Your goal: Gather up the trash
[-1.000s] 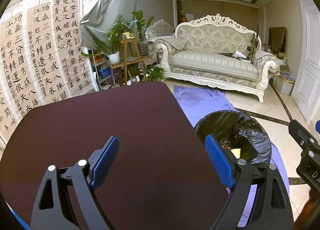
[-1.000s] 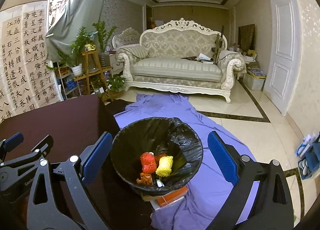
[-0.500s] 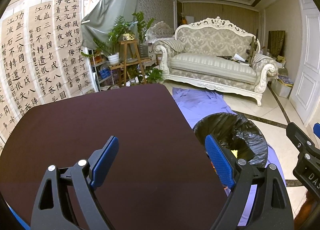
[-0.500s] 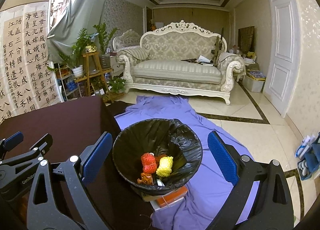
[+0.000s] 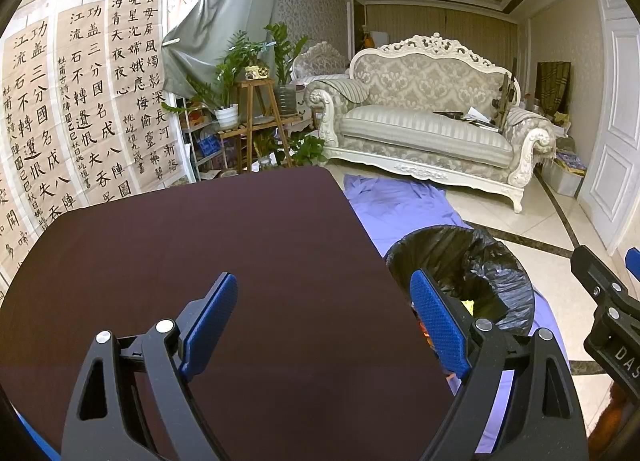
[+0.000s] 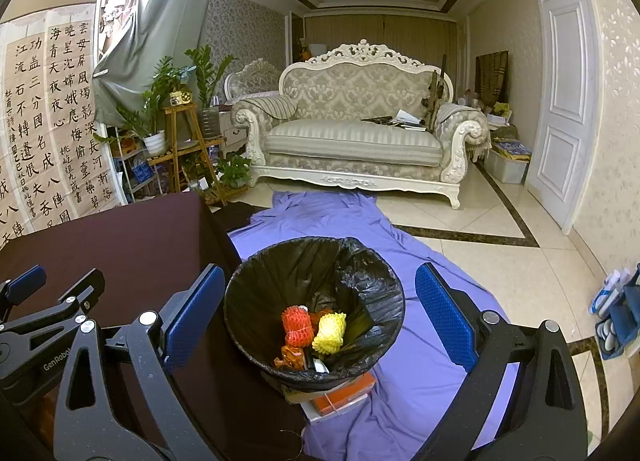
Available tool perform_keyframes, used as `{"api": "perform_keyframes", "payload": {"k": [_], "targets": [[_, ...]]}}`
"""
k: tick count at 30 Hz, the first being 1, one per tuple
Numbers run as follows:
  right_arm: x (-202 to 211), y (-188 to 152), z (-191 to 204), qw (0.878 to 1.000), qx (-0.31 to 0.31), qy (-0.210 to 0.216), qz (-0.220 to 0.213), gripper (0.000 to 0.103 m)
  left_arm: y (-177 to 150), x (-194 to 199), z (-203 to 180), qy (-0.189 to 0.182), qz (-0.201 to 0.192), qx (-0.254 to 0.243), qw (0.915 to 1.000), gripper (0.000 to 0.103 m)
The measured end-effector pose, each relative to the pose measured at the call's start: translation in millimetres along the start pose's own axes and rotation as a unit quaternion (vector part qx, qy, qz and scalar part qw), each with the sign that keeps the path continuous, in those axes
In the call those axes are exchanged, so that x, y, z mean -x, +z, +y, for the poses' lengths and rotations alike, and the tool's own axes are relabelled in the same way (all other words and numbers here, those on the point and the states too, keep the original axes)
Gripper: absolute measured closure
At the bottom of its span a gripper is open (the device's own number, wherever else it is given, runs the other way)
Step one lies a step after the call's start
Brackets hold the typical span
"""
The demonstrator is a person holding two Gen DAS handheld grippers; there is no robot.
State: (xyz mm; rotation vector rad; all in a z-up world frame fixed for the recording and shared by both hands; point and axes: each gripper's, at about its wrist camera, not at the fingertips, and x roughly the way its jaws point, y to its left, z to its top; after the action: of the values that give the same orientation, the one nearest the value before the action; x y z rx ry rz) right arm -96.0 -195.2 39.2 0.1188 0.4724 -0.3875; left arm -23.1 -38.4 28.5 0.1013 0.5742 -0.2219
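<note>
**A:** Where does the trash sit from you right now?

**B:** It's all in the bin (image 6: 314, 301), below and ahead of my right gripper (image 6: 316, 313): red foam netting (image 6: 297, 325), a yellow one (image 6: 330, 327) touching it, orange wrapper bits (image 6: 291, 355) underneath. From my left gripper (image 5: 324, 321) the bin (image 5: 492, 269) lies off to the right, past the counter edge, so my right hand is the nearer one.

**A:** Anything left on the counter?

**B:** Nothing I can see. The dark counter (image 5: 200, 245) under my left gripper shows bare. I judge the collecting is about done.

**A:** And your grippers?

**B:** Both spread wide, blue pads (image 6: 192, 301) well apart, nothing between them.

**A:** Any change from a second ago?

**B:** Hardly any. Both hands hold where they were, the bin's contents lie the same, the purple sheet (image 6: 420, 261) on the floor is undisturbed.
</note>
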Motion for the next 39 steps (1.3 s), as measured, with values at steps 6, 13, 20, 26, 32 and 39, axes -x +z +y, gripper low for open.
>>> {"api": "perform_keyframes", "payload": {"k": [6,13,20,26,32,39], "targets": [[0.1,-0.1,0.2,1.0,-0.001,0.0,0.0,0.009,-0.2,0.5,-2.3,0.0,0.0,-0.001,1.0,0.018],[0.6,1.1,-1.1,1.0,-0.001,0.0,0.001,0.009,-0.5,0.8,-1.7,0.0,-0.001,0.0,1.0,0.018],[0.4,1.2,-1.5,1.0,-0.001,0.0,0.001,0.009,0.1,0.4,-1.4,-0.001,0.0,-0.001,1.0,0.018],[0.2,0.9,-1.2,1.0,0.0,0.0,0.001,0.009,0.4,0.5,-1.8,-0.001,-0.001,0.001,1.0,0.018],[0.4,1.3,-1.2,1.0,0.0,0.0,0.0,0.009,0.7,0.4,-1.4,-0.002,-0.001,0.001,1.0,0.018],[0.3,1.5,-1.5,1.0,0.0,0.0,0.001,0.009,1.0,0.4,-1.3,-0.002,-0.001,0.001,1.0,0.018]]}}
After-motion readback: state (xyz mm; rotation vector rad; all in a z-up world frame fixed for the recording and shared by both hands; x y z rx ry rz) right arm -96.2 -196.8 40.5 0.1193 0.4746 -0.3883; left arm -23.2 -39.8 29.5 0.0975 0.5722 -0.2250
